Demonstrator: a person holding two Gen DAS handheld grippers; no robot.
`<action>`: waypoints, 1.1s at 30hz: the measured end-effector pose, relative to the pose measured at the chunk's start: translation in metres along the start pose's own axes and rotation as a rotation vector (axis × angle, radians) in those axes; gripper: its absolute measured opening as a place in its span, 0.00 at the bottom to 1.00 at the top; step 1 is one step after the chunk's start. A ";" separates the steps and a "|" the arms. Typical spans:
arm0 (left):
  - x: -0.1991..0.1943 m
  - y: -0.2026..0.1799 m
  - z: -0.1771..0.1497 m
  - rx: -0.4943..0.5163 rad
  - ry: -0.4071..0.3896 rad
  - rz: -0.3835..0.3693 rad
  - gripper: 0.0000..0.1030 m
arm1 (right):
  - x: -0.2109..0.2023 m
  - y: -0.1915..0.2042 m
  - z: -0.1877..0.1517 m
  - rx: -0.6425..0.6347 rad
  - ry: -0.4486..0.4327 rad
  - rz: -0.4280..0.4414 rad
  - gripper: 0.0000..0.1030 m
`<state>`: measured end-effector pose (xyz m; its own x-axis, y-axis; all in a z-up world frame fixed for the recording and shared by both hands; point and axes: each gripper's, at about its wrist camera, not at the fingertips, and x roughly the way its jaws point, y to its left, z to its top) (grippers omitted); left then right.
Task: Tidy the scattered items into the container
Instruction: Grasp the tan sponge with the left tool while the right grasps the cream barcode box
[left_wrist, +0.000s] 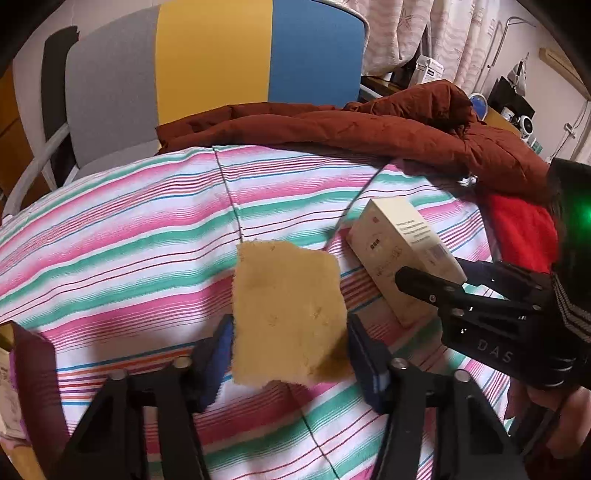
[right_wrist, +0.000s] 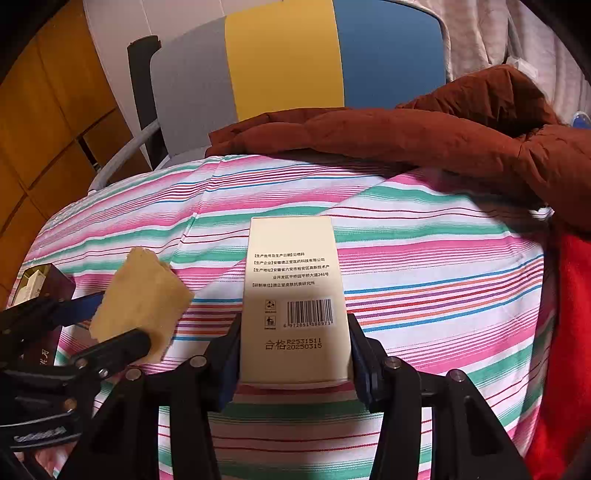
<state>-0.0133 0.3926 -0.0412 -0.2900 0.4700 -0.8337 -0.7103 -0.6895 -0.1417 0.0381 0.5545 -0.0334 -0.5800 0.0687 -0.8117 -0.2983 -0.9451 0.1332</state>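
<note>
The left tongs (left_wrist: 290, 354) carry a yellow sponge (left_wrist: 288, 314) between their 2 blue pads. In the left wrist view the sponge fills the gap from pad to pad, and in the right wrist view it sits lifted above the striped bedsheet (right_wrist: 424, 229), so I judge it is held, but only lightly. The jaws stand about half open, as the sponge is wide and soft.

The right tongs (right_wrist: 293, 354) are closed on a cream carton (right_wrist: 295, 295), with the pads pressing its 2 long sides near the lower end. Most of the carton sticks out in front of the pads.

The container (right_wrist: 40, 288) seems to be the dark box at the far left edge of the right wrist view, with a small packet already inside; only its corner shows, so I cannot tell how much room is left.

Several things could go wrong from here. The sponge yields under pressure, so a weak squeeze may let it slide out on the way to the box. The 2 tools are just beside each other, and the right finger lies across the carton in the left wrist view, so they may knock together if both move at once. The carton is gripped near 1 end, so it may swing or twist between the pads. The bed is soft, so a dropped thing may land tilted and be hard to take again.
</note>
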 end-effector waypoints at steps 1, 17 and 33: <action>0.000 0.000 -0.001 0.004 -0.008 0.004 0.55 | 0.000 -0.001 0.000 0.002 0.000 0.001 0.49; 0.010 0.000 -0.045 0.073 -0.084 0.050 0.52 | 0.001 0.002 -0.001 -0.025 -0.014 -0.022 0.49; -0.019 0.020 -0.084 -0.010 -0.122 -0.019 0.50 | -0.008 -0.007 0.002 0.043 -0.061 0.029 0.49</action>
<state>0.0314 0.3237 -0.0732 -0.3524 0.5462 -0.7599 -0.7100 -0.6851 -0.1632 0.0434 0.5616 -0.0266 -0.6336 0.0622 -0.7711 -0.3125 -0.9324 0.1815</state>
